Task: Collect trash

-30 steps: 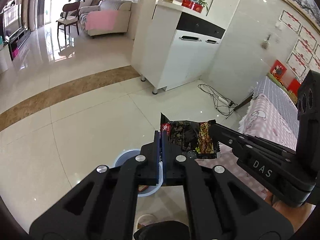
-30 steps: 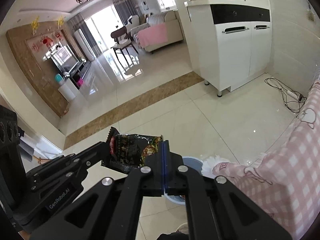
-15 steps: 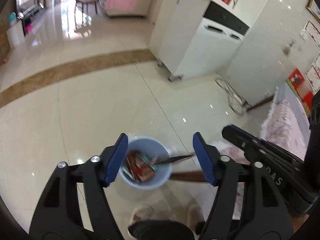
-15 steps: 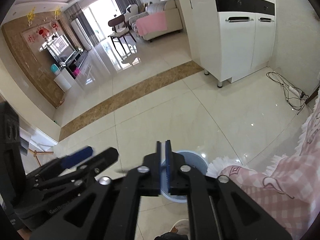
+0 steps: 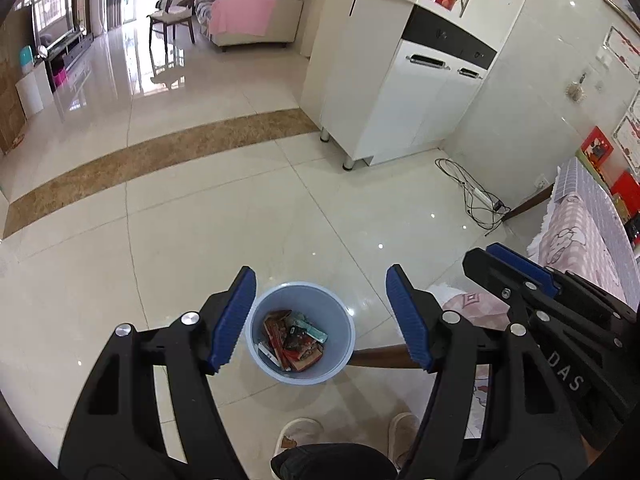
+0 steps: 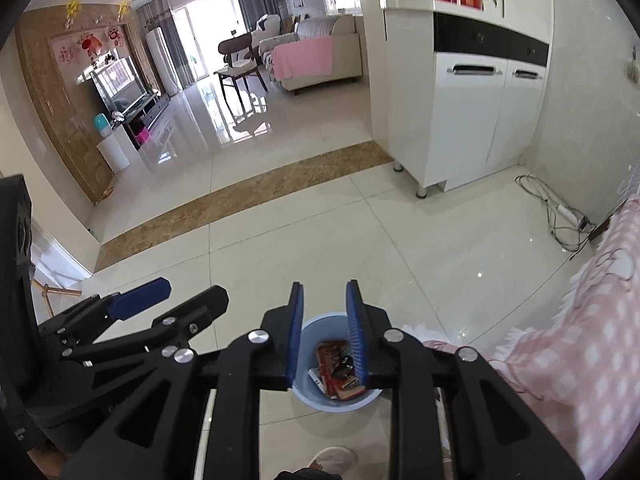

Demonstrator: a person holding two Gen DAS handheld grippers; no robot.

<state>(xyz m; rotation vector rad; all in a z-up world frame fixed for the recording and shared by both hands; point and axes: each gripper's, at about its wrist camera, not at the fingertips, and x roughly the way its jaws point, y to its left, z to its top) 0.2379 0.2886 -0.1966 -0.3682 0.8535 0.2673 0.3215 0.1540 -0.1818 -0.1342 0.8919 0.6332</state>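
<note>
1. The left claw (image 5: 320, 316), black with blue ribbed pads, is released: its jaws stand wide apart with nothing between them, and it points down over the bin.
2. The right claw (image 6: 323, 334), of the same black and blue make, is opening; its pads are a narrow gap apart and nothing is held in that gap.
3. Below both claws stands a round pale-blue plastic waste bin (image 5: 340, 320) on the glossy cream tiled floor (image 5: 224, 240). In the right wrist view the same bin (image 6: 334, 400) shows between and beneath the right claw's pads.
4. The collected trash (image 5: 292, 340), a heap of crumpled snack wrappers in red, dark and teal, lies at the bottom of the bin, not touching either claw. In the right wrist view the wrappers (image 6: 336, 372) show red and dark through the gap.
5. Just beside the bin, toward the right claw, hangs the fringed edge of a pink checked tablecloth (image 6: 580, 352).
6. A brown wooden leg (image 5: 380, 358) runs behind the left claw's right pad, touching the bin's side in the picture; real contact cannot be told.
7. Two pale slippers (image 5: 298, 432) of the person stand on the floor near the bin.
8. Farther off a white cabinet with black band (image 5: 420, 92) stands on short metal feet, with a tangle of dark cable (image 5: 472, 196) on the floor beside it.
</note>
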